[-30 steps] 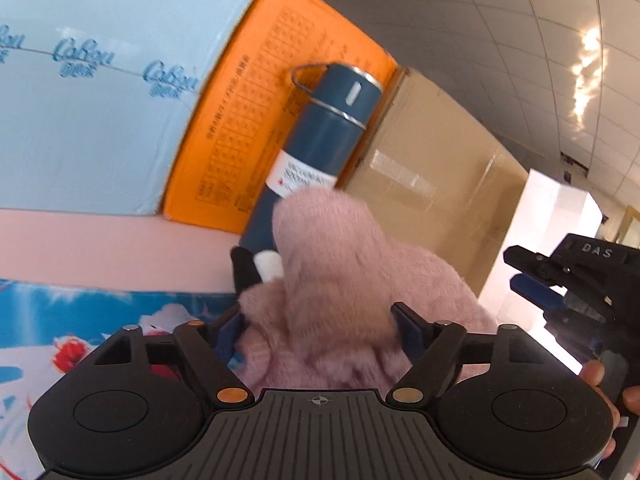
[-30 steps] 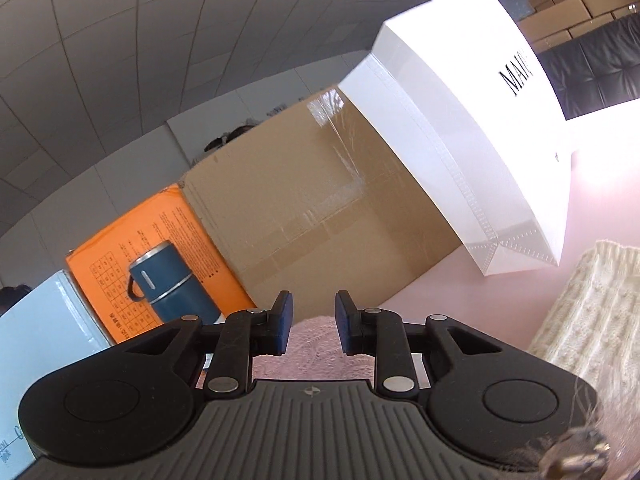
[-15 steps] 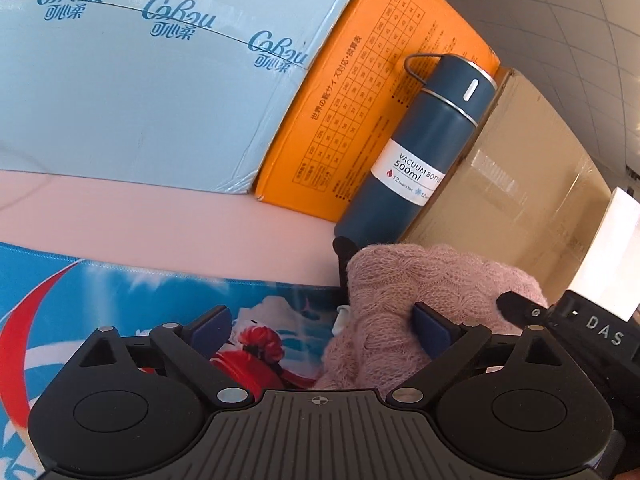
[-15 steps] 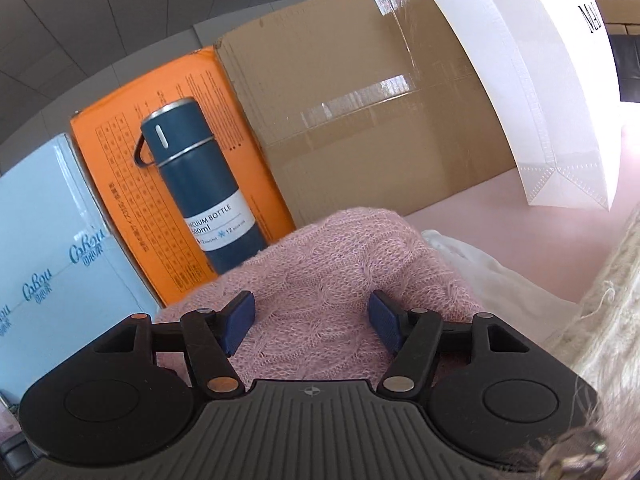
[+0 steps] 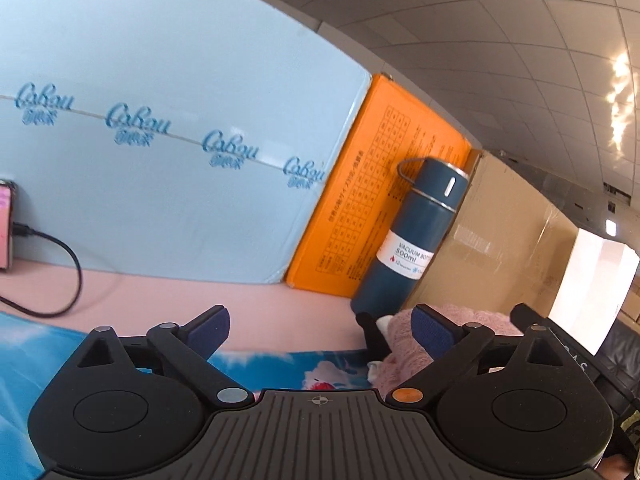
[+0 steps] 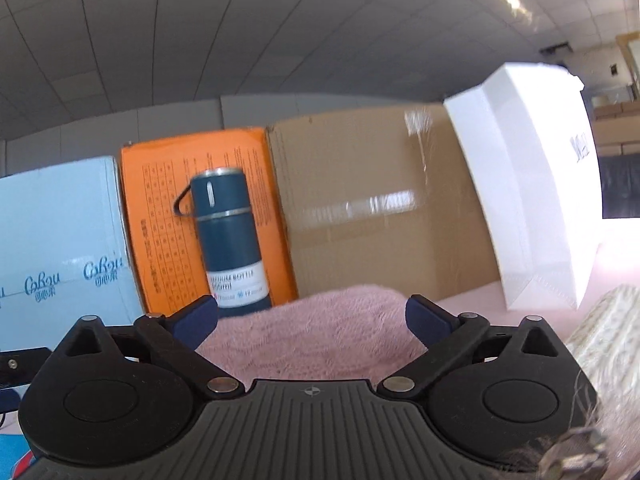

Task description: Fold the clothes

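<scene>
Pink fuzzy knit sweater (image 6: 316, 332); cream knit (image 6: 608, 344) at 4 o'clock. Navy bottle (image 6: 230, 236), white label. Orange box (image 6: 164, 216) with grid print, pale blue box (image 5: 168, 128), brown carton (image 6: 380, 208), pink worktop (image 5: 280, 312).

pink knit (image 6: 312, 332) lower part behind tongs body, cream knit (image 6: 608, 344) cropped at right edge

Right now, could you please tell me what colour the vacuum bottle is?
The vacuum bottle is dark blue with a white label, clearest in the right wrist view.
</scene>
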`<action>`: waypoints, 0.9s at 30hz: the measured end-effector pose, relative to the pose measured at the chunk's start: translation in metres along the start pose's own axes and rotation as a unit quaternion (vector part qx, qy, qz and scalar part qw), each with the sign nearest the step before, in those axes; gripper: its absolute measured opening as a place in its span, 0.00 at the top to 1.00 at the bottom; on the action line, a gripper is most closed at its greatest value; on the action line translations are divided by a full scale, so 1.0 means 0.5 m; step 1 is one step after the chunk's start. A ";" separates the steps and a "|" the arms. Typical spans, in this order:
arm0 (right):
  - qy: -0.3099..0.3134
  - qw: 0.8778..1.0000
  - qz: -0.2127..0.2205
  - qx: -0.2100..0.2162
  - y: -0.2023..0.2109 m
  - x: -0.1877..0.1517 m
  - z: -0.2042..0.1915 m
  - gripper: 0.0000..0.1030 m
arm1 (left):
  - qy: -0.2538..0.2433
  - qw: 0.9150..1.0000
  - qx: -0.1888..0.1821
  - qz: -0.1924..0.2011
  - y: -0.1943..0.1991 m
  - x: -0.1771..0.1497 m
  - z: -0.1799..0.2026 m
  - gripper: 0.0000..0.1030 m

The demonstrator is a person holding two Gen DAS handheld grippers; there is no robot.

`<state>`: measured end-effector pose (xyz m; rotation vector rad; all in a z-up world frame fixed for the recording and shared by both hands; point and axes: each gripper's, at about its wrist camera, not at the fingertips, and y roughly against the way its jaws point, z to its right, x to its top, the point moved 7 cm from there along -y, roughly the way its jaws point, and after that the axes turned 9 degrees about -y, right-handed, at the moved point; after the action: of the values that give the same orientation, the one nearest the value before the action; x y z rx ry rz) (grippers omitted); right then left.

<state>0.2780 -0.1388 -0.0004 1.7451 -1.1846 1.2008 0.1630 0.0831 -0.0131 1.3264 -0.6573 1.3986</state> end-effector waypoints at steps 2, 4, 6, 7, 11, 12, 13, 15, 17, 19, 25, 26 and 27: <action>0.018 0.999 0.032 -0.008 0.033 0.014 -0.024 0.00 | -0.008 1.000 0.007 0.013 0.029 0.016 -0.012 0.02; 0.024 0.999 0.024 -0.002 0.059 0.013 -0.047 0.00 | -0.013 1.000 0.013 0.023 0.057 0.026 -0.018 0.02; 0.022 1.000 0.006 0.008 0.082 0.005 -0.067 0.00 | -0.018 0.999 0.019 0.033 0.085 0.036 -0.025 0.01; 0.018 1.000 -0.001 0.008 0.096 -0.001 -0.072 0.00 | -0.016 0.999 0.025 0.041 0.101 0.037 -0.033 0.01; 0.005 1.000 -0.020 -0.011 0.150 -0.019 -0.084 0.00 | -0.016 0.997 0.055 0.056 0.156 0.033 -0.064 0.00; 0.000 0.999 -0.025 -0.019 0.162 -0.024 -0.086 0.00 | -0.017 0.997 0.056 0.056 0.169 0.031 -0.072 0.00; -0.006 0.999 -0.032 -0.027 0.173 -0.028 -0.088 0.00 | -0.019 0.997 0.052 0.053 0.177 0.029 -0.079 0.00; -0.018 0.998 -0.051 -0.036 0.194 -0.042 -0.093 0.00 | -0.022 0.998 0.043 0.045 0.191 0.023 -0.093 0.00; -0.015 0.997 -0.066 -0.037 0.220 -0.062 -0.108 0.00 | -0.035 0.998 0.038 0.040 0.200 0.014 -0.100 0.00; 0.002 0.996 -0.072 -0.046 0.237 -0.078 -0.128 0.00 | -0.062 0.997 0.036 0.033 0.209 0.005 -0.104 0.00; 0.010 0.991 -0.105 -0.081 0.252 -0.109 -0.153 0.00 | -0.161 0.986 0.008 0.035 0.214 -0.008 -0.090 0.00; 0.008 0.990 -0.114 -0.088 0.252 -0.116 -0.154 0.00 | -0.174 0.984 0.008 0.034 0.211 -0.010 -0.087 0.00; 0.009 0.987 -0.128 -0.099 0.248 -0.124 -0.154 0.00 | -0.179 0.983 0.006 0.029 0.206 -0.012 -0.086 0.00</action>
<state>0.1283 -0.0935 -0.0282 1.6734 -0.9970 0.9143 0.0521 0.0893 -0.0021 1.5975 -0.9322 1.2193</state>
